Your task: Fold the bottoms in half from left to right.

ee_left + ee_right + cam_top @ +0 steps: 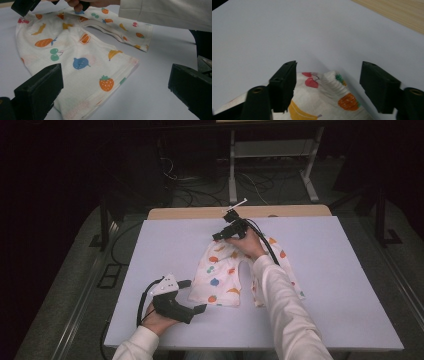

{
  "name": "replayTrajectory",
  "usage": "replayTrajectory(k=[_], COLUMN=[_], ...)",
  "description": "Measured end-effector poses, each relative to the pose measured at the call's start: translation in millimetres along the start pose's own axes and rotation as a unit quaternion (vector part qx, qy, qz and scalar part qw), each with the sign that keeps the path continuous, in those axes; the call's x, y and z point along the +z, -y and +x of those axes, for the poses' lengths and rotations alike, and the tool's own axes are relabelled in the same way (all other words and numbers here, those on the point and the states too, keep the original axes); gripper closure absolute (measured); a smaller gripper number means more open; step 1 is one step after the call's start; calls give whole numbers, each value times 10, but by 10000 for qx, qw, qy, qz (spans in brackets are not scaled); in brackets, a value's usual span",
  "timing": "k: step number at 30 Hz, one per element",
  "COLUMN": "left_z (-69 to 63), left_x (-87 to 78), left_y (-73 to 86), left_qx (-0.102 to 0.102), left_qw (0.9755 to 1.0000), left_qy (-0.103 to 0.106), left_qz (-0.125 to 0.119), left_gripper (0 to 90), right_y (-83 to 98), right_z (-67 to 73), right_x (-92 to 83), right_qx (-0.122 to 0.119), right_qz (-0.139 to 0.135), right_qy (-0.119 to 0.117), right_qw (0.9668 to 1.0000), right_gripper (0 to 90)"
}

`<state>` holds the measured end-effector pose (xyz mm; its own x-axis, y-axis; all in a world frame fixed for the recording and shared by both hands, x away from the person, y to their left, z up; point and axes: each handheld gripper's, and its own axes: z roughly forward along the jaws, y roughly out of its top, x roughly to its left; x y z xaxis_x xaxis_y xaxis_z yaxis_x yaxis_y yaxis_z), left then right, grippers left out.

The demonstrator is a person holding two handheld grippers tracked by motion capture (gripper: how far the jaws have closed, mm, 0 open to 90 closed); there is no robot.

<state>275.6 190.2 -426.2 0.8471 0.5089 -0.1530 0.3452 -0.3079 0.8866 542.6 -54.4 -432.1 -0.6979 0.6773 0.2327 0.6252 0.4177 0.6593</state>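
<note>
White fruit-printed shorts are laid flat at the centre of the desk, long axis running from 12 to 6 o'clock, waistband toward 12 and leg openings toward 6. The right gripper is positioned at the waistband, jaws parted around the gathered edge without pressing it. The left gripper is held released at 7 o'clock, beside the left leg hem.

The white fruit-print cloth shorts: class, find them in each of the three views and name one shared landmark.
High view: white fruit-print cloth shorts at table centre.
Left gripper view: upper left to centre.
Right gripper view: bottom centre, between the jaws.
Shared landmark: the gathered waistband.
</note>
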Motion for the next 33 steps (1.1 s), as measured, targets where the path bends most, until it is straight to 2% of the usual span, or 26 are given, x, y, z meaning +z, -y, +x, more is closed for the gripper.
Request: replayTrajectory(k=[3, 6, 8, 18, 23, 25, 27, 33], left_z=[1, 2, 4, 9, 15, 19, 23, 39], left_x=[1, 1, 2, 1, -5, -11, -25, -56], left_y=[0, 1, 1, 1, -1, -2, -5, -39], left_qx=[8, 6, 8, 8, -3, -31, -60, -196], left_qw=[10000, 10000, 10000, 10000, 10000, 10000, 9999, 9994], left_qy=[0, 3, 3, -9, -56, -86, -123, -269], left_qz=[7, 3, 1, -4, 4, 16, 35, 119], left_gripper=[0, 0, 0, 0, 0, 0, 0, 0], right_y=[6, 8, 7, -6, -25, -33, -44, -44], right_z=[16, 27, 28, 54, 84, 91, 93, 127], right_x=[28, 45, 46, 21, -4, -37, -79, -151], right_qx=[9, -22, -24, 1, 29, 75, 160, 165], right_qz=[21, 20, 24, 59, 136, 62, 26, -9], right_qy=[-14, 2, 9, 200, 305, 362, 304, 303], right_qw=[10000, 10000, 10000, 9998, 9994, 9993, 9994, 9994], right_gripper=[439, 587, 601, 867, 888, 889, 890, 890])
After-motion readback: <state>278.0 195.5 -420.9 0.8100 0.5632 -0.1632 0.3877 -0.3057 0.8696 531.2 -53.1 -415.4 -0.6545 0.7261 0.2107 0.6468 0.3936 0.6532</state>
